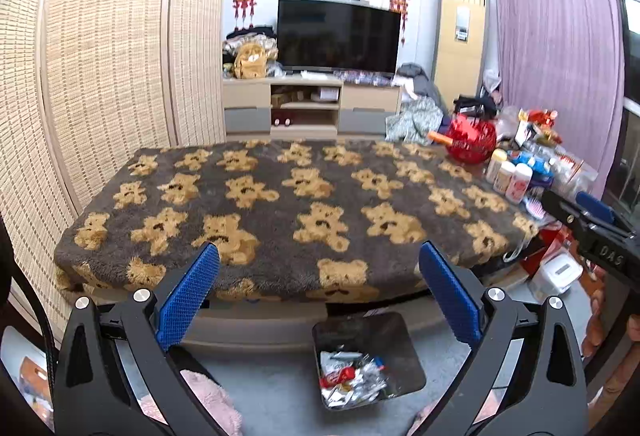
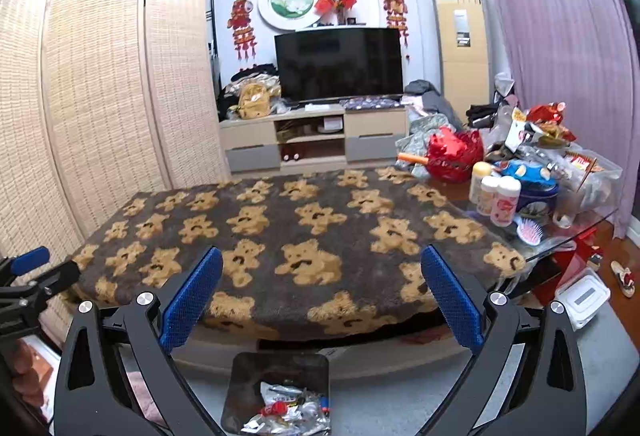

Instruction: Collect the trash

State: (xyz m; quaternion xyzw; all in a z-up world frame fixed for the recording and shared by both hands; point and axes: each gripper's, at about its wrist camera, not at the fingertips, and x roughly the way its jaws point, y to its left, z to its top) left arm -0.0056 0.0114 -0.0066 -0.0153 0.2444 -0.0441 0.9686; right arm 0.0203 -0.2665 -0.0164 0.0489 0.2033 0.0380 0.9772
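Crumpled wrappers [image 1: 352,382] (silver, red) binned

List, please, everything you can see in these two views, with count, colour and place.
blanket: one, grey with tan bears, covering the table
bin: one, dark, on the floor before the table, holding wrappers
TV: one, black, on the stand at the far wall
screen: one, beige woven, folding, at left
curtain: one, purple, at right
basket: one, red, table's right end
bottles: three, white and yellow, beside the basket
brush: one, pink, near the bottles
left tool: one, black with blue pads, open, empty, above the bin
right tool: same, open, empty
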